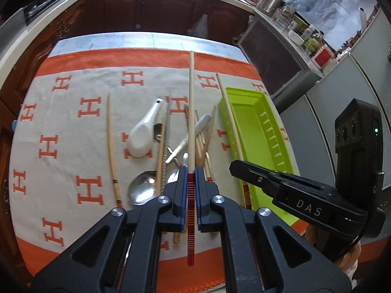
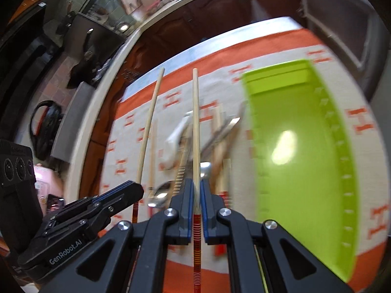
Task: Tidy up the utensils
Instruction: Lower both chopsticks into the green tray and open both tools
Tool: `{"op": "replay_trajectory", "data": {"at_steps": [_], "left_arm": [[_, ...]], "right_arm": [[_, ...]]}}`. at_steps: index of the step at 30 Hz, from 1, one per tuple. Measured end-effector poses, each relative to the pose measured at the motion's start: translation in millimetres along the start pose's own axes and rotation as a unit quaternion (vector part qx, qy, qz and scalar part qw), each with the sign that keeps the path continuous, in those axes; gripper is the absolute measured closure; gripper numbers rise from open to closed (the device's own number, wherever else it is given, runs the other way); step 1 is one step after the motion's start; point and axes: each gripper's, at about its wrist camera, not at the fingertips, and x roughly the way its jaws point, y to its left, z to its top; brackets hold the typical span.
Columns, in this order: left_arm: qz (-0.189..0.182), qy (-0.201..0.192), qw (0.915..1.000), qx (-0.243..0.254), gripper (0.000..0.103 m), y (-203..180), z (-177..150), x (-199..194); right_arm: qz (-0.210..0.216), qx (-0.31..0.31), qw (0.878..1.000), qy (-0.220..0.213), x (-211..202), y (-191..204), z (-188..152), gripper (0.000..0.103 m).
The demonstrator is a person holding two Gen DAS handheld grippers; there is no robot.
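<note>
My left claw (image 1: 191, 183) and right claw (image 2: 196, 193) each pinch a chopstick lengthwise, the green tray (image 2: 305, 146) apparently lying parallel, nearer my right.

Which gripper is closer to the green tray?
The right gripper. It hangs by the green tray's near edge, holding a chopstick. The left gripper is farther off, over the utensil pile.

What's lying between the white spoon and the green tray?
In the left wrist view, a heap lies between the white spoon and the green tray: wooden chopsticks, a thin cleaning brush and a metal handle.
</note>
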Motion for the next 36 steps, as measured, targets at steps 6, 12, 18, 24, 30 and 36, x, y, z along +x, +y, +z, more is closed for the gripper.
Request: {"op": "replay_trajectory", "data": {"at_steps": [6, 12, 18, 24, 30, 36], "left_arm": [[-0.029, 0.028, 0.9986, 0.033, 0.099, -66, -4, 35], [-0.034, 0.044, 0.9974, 0.046, 0.099, -110, -2, 72], [-0.02, 0.065, 0.9966, 0.047, 0.099, -118, -6, 104], [-0.001, 0.076, 0.9945, 0.072, 0.098, -118, -18, 116], [0.002, 0.07, 0.9928, 0.097, 0.098, -119, -23, 91], [-0.002, 0.059, 0.9921, 0.111, 0.089, -118, -23, 63]], "right_arm": [[-0.082, 0.022, 0.996, -0.019, -18, -51, -1, 0.097], [-0.115, 0.014, 0.993, -0.001, -10, -72, 6, 0.097], [-0.113, 0.02, 0.993, 0.026, 5, -88, 2, 0.097], [-0.125, 0.012, 0.991, 0.041, 7, -83, -9, 0.083], [-0.125, 0.004, 0.992, 0.027, -6, -70, -13, 0.08], [-0.116, 0.011, 0.993, 0.015, -19, -67, -16, 0.066]]}}
